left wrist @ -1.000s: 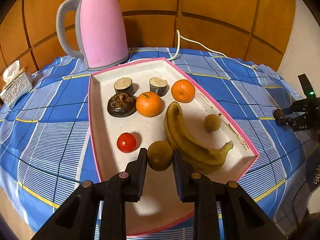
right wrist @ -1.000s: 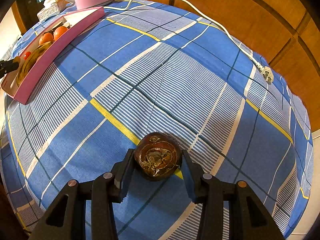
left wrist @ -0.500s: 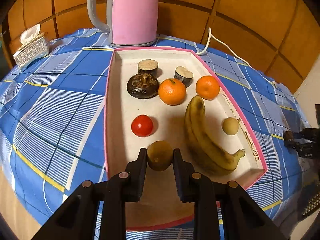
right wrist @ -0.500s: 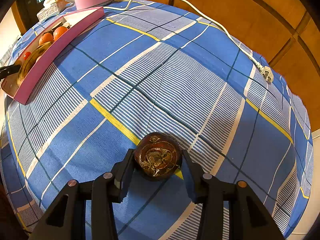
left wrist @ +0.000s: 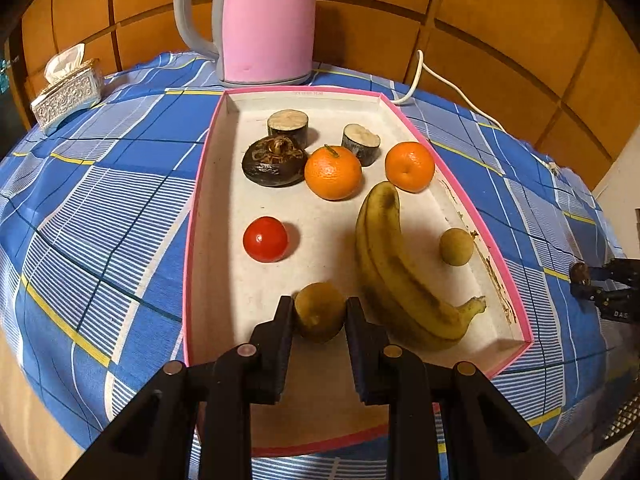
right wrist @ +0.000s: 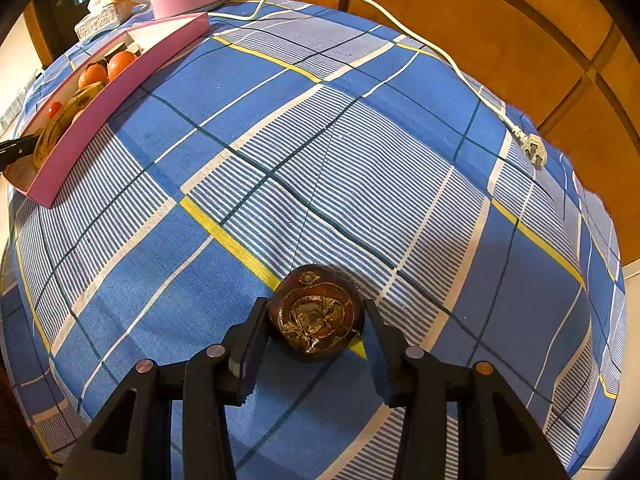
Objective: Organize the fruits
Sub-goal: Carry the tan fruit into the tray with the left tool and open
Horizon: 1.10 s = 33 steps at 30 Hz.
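Pinching a greenish round fruit (left wrist: 319, 312) over the pink tray (left wrist: 192, 216), the left tool (left wrist: 319, 320) should lower gently into open space; the right tool (right wrist: 314, 330) clamps a dark mangosteen (right wrist: 316, 312) on the tabletop (right wrist: 360, 160).

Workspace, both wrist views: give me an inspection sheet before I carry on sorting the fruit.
Surface: table under a blue checked cloth.
Job's things: pink tray holds two oranges, a banana, a cherry tomato, a dark mangosteen, two cut stem pieces and a small brown fruit. A second mangosteen sits on the cloth outside the tray.
Clutter: pink kettle, tissue box.
Grippers: left gripper shut on a greenish-brown round fruit over the tray; right gripper shut on the second mangosteen.
Cables: white cord with loose plug on the cloth.
Surroundings: wood-panelled wall.
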### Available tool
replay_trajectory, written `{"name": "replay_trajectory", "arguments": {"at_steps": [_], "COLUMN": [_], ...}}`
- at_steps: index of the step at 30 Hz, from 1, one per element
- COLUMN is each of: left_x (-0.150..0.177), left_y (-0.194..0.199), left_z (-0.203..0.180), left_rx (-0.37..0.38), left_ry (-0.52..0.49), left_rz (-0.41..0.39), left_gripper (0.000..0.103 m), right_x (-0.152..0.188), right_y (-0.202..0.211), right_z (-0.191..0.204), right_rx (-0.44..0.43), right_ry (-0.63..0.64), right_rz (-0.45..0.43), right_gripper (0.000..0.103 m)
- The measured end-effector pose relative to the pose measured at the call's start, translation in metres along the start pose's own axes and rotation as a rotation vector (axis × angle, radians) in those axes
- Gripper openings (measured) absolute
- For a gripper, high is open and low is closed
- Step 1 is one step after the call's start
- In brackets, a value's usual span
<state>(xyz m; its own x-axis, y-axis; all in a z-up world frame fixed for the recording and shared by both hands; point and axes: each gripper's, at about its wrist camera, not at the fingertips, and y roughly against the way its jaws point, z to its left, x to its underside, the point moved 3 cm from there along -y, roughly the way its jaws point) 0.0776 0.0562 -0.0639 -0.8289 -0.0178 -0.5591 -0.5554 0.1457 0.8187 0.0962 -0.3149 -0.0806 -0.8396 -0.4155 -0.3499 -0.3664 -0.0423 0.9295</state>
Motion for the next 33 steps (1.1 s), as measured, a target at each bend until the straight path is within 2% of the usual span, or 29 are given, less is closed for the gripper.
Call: {"name": "replay_trajectory", "arguments": {"at_steps": [12,16,33], "left_x": [-0.0001,-0.0003,0.0017], "left_y": [0.0004,0.0006,0.0058], "left_z": [-0.0002,-0.0018,-0.0034], "left_rx": [-0.006,-0.001,-0.016], "left_ry": [-0.009,-0.007,0.000], "left_rz": [-0.001,0.000,-0.014], "left_gripper": [0.027,0.033,0.039], "right_x": [-0.0009,-0.0011,-0.0007], "right_y": [0.0006,0.0010,0.0001], "right_z": [0.0009,0.0009,0.0009], "right_rx": [0.001,0.001,0.004], "right_ry": [0.000,0.001,-0.001], "right_rz": [0.000,0.000,0.000], "right_gripper": [0.045,0.045,0.045]}}
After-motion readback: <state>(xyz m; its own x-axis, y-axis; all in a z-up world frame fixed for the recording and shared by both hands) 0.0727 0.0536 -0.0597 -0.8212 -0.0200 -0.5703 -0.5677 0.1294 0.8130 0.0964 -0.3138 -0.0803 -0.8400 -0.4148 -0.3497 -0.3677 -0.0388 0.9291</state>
